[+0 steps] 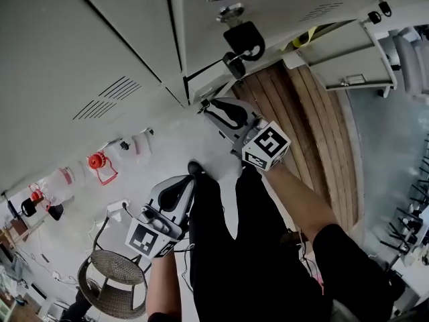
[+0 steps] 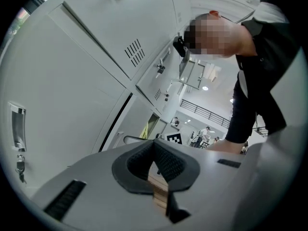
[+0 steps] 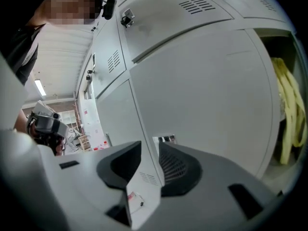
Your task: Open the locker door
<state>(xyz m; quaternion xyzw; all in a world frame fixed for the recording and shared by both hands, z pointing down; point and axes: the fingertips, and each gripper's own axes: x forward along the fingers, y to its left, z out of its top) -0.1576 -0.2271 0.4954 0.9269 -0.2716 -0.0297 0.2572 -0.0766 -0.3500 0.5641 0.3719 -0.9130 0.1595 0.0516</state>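
Observation:
Grey lockers fill the top of the head view. One locker door (image 1: 196, 86) stands slightly ajar, with a dark gap along its edge. My right gripper (image 1: 210, 106) is at that edge. In the right gripper view its jaws are open, and the door's edge (image 3: 144, 148) runs between the two pads; a vent and a small label show on the panel there. Lower down and away from the lockers is my left gripper (image 1: 192, 172). Its pads (image 2: 166, 165) meet at the tips with nothing between them.
Another locker at the right stands open (image 1: 348, 62) with something yellow (image 3: 288, 109) hanging inside. A strip of wood floor (image 1: 305, 133) runs below it. A round stool (image 1: 112, 282) and red items (image 1: 100, 162) are on the floor at left. My black trousers (image 1: 234, 253) fill the bottom centre.

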